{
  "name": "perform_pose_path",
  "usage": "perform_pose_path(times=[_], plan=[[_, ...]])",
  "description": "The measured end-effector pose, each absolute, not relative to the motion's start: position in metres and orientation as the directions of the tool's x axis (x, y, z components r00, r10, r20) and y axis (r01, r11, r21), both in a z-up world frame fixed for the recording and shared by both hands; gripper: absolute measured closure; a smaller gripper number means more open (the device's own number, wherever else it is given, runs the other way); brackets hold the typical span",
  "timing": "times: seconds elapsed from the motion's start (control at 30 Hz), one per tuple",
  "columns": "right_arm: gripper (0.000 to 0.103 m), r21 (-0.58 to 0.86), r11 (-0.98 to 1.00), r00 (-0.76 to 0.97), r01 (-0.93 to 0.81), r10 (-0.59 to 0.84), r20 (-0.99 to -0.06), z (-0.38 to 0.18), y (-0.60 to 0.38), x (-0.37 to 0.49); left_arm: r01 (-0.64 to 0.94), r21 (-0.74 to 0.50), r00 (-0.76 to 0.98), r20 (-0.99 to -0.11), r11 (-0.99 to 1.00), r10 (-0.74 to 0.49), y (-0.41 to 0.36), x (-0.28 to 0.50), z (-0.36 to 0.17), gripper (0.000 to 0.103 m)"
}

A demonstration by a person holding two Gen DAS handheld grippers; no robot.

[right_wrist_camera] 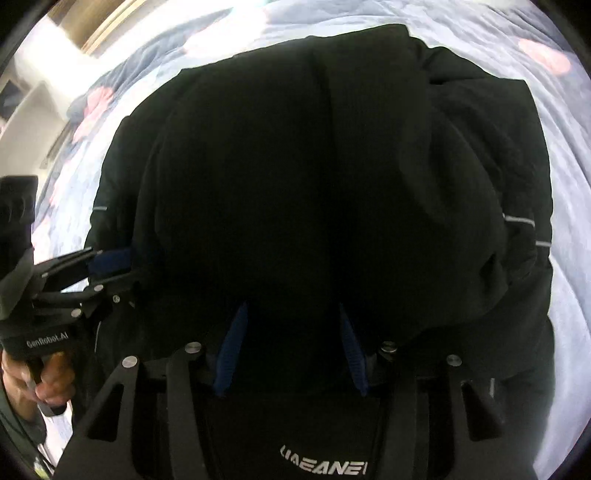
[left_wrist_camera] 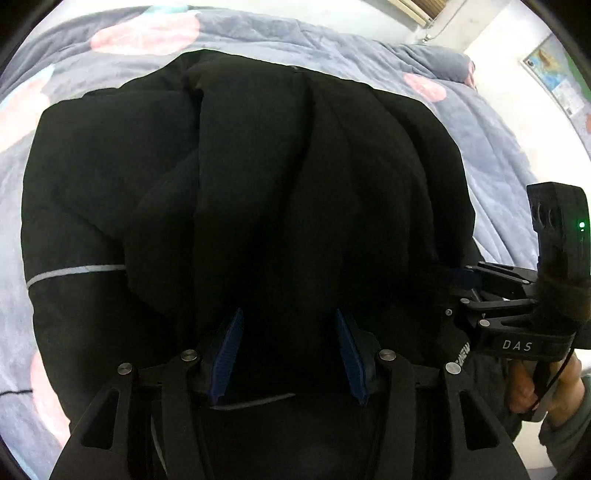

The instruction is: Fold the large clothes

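A large black padded jacket (left_wrist_camera: 258, 177) with thin grey reflective stripes (left_wrist_camera: 74, 272) lies bunched on a bed and fills both views (right_wrist_camera: 314, 177). My left gripper (left_wrist_camera: 288, 332) has its blue pads (left_wrist_camera: 229, 350) spread wide, with a thick fold of the jacket between them. My right gripper (right_wrist_camera: 291, 332) stands the same way, its blue pads (right_wrist_camera: 231, 350) apart around a thick fold. Each gripper shows side-on in the other view, the right one at the jacket's edge (left_wrist_camera: 461, 278) and the left one likewise (right_wrist_camera: 110, 258). White lettering (right_wrist_camera: 321, 459) shows on the fabric below the right gripper.
The bed is covered by a grey-blue quilt with pink patches (left_wrist_camera: 147, 33). A white wall with a map poster (left_wrist_camera: 554, 74) is at the right. The person's hands (left_wrist_camera: 528, 391) hold the gripper handles. A wooden frame (right_wrist_camera: 103, 33) stands at upper left.
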State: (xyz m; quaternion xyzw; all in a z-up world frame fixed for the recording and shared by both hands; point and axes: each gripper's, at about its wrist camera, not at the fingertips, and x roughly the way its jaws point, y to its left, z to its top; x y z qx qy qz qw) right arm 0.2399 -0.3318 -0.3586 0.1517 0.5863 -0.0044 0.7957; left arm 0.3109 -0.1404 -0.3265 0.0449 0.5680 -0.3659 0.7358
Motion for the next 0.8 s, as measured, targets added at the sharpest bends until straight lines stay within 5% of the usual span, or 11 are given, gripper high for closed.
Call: perform_pose_path(times=[0.4, 0.73, 0.8], plan=[[0.039, 0.373, 0.872, 0.484, 0.316, 0.190, -0.854, -0.279, -0.409, 0.195, 0.577, -0.377, 0.185, -0.804, 0.725, -0.565, -0.097, 0.308, -0.245, 0.049], [0.039, 0.305, 0.888, 0.399, 0.345, 0.155, -0.904, -0.319, -0.405, 0.261, 0.460, -0.478, 0.118, -0.803, 0.748, -0.585, -0.097, 0.343, -0.281, 0.049], [0.066, 0.281, 0.893, 0.364, 0.351, 0.146, -0.920, -0.330, -0.400, 0.269, 0.473, -0.462, 0.114, -0.813, 0.750, -0.572, -0.105, 0.346, -0.290, 0.049]])
